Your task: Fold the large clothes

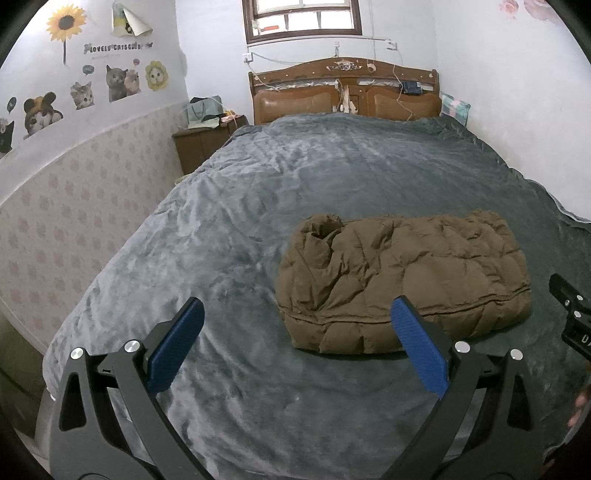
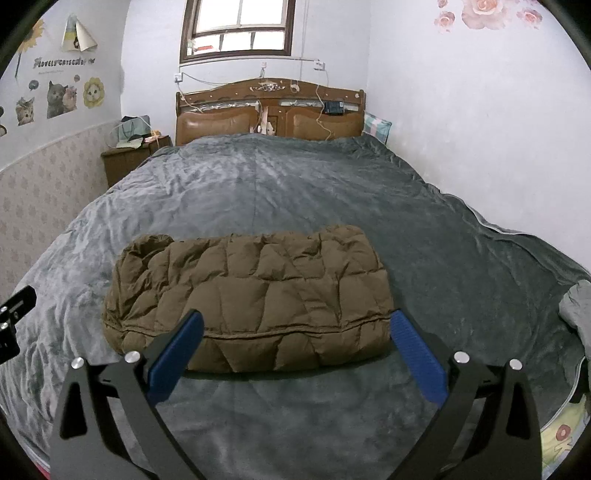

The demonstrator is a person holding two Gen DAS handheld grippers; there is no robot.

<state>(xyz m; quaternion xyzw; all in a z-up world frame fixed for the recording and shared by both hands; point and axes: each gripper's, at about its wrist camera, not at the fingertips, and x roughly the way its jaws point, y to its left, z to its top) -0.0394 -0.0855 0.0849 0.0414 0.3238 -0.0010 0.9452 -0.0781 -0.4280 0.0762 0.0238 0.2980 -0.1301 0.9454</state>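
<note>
A brown quilted puffer jacket (image 1: pixel 402 280) lies folded into a thick rectangle on the grey blanket of the bed (image 1: pixel 258 192). It also shows in the right wrist view (image 2: pixel 251 291). My left gripper (image 1: pixel 297 306) is open and empty, above the blanket near the jacket's front left corner. My right gripper (image 2: pixel 295 319) is open and empty, just in front of the jacket's near edge, its blue pads (image 2: pixel 417 350) wide apart. The right gripper's body shows at the right edge of the left wrist view (image 1: pixel 570 314).
The bed's wooden headboard (image 2: pixel 269 114) stands at the far wall under a window (image 2: pixel 240 26). A wooden nightstand (image 2: pixel 129 155) with bags stands far left. The wall (image 2: pixel 480 147) runs along the bed's right side. A folded-back blanket corner (image 2: pixel 576 302) lies at the right.
</note>
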